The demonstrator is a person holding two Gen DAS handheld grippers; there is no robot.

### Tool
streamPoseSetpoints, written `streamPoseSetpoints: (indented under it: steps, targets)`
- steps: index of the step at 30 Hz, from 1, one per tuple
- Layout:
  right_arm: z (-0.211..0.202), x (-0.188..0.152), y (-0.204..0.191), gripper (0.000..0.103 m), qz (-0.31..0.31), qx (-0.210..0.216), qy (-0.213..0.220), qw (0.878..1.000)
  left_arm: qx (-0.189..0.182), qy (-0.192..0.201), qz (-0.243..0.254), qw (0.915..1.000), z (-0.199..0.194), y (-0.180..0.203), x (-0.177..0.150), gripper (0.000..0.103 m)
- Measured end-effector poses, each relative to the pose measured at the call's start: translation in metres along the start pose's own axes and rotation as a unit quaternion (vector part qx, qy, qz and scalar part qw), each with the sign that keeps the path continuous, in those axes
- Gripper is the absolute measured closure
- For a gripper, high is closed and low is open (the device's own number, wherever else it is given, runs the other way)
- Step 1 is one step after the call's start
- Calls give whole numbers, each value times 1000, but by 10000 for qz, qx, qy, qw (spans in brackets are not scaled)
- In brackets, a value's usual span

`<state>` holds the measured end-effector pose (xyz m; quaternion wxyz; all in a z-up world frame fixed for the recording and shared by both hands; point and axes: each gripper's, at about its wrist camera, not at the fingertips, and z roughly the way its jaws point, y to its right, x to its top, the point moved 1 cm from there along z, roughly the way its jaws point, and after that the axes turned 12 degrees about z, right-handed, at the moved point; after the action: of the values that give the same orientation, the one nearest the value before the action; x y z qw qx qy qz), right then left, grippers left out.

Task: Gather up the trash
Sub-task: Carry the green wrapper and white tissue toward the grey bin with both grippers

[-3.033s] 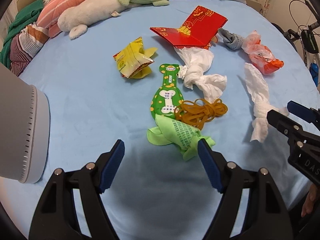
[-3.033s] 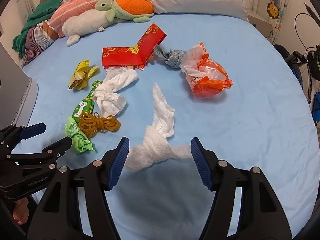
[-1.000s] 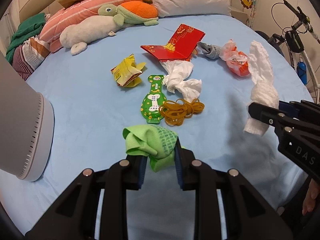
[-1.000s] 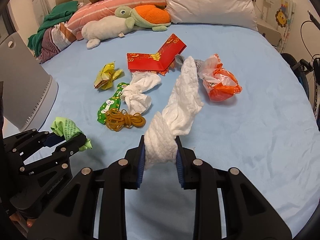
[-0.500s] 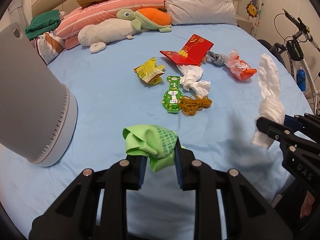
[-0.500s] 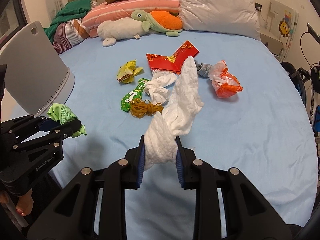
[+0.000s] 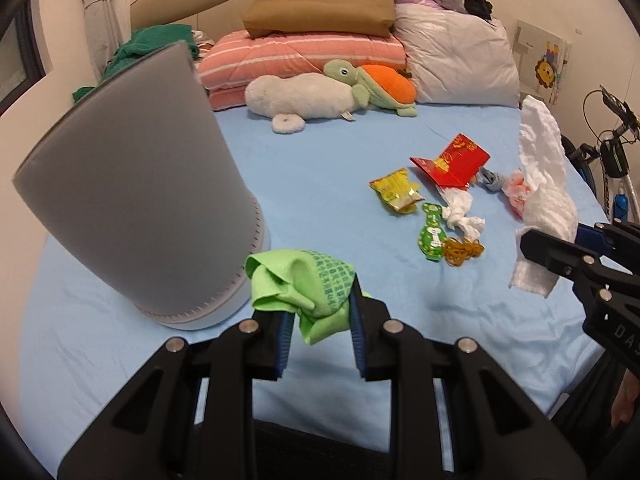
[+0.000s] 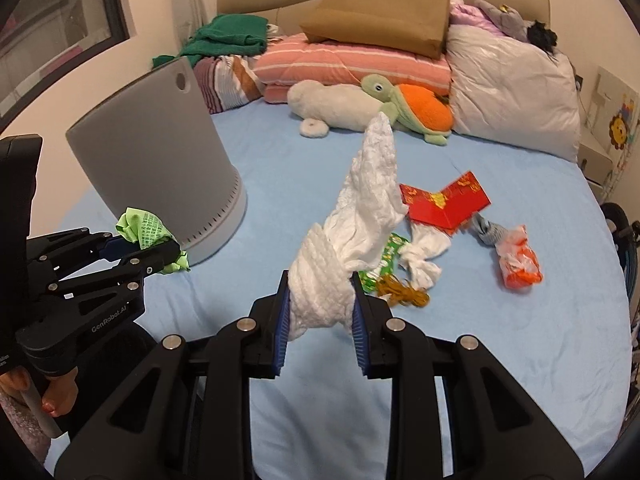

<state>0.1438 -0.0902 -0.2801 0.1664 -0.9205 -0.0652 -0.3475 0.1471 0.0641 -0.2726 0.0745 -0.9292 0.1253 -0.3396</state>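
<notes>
Bin (image 7: 132, 184) time, basically: both grippers are loaded and the grey container sits on the blue bed (image 7: 320, 184) off to the left side, so the step in hand looks like carrying both pieces over and dropping them in. The left gripper (image 7: 318, 328) has its fingers pinching a crumpled green wrapper (image 7: 308, 280), held up off the sheet just beside the bin's base. The right gripper (image 8: 318, 326) is clamped on a twisted white paper towel (image 8: 360, 224), with a long tail sticking up past the fingers. To do this well, I'd say get each gripper properly above the rim before letting go, because from both wrist views the bin's opening isn't visible at all, only its grey wall, so it's hard to judge where the mouth is. The towel's loose tail is the thing to watch: it could drape over the rim and hang outside, so lower it tail first or go well over the middle. The green wrapper is light and scrunched, so it may cling to a pad; spread the fingers wide. One at a time is probably safer than both, since the grippers are close together. There's more left on the bed: a yellow wrapper (image 7: 394, 192), red envelopes (image 7: 452, 164), a knotted white tissue (image 7: 460, 212), rubber bands (image 7: 462, 250) and an orange-white bag (image 8: 518, 264).
</notes>
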Motion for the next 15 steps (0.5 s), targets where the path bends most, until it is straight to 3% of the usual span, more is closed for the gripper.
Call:
streamPoseSetpoints:
  steps: [15]
  targets:
    - [-13, 71, -127, 78, -981, 912, 251, 9907, 878, 434, -508, 9939, -65, -129, 19, 78]
